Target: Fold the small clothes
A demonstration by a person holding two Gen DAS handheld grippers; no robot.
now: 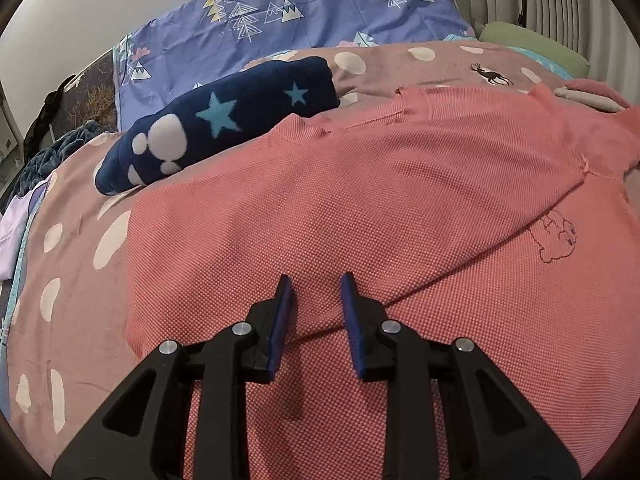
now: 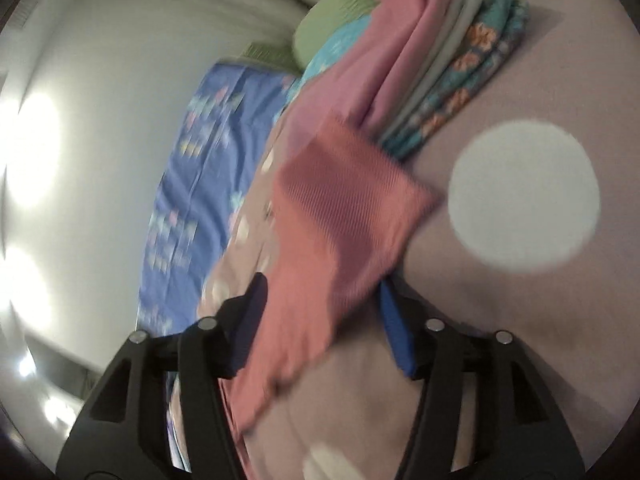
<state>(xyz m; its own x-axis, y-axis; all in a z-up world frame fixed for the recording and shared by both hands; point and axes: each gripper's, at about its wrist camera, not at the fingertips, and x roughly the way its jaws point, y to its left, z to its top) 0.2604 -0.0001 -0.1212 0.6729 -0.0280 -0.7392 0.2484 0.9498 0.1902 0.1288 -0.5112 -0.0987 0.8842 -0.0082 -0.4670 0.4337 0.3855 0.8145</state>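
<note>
Lying flat on the dotted blanket (image 1: 72,300), the pink shirt (image 1: 360,208) spreads beneath the left gripper (image 1: 316,284), jaws parted, empty. Right gripper (image 2: 320,292): shirt's sleeve between its fingers; blurred, grip cannot be told.

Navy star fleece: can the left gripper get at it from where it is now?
Probably yes. The left gripper is open and holds nothing, low over the pink shirt. The navy star fleece lies uncovered ahead to its left on the dotted bedspread, nothing between.
</note>
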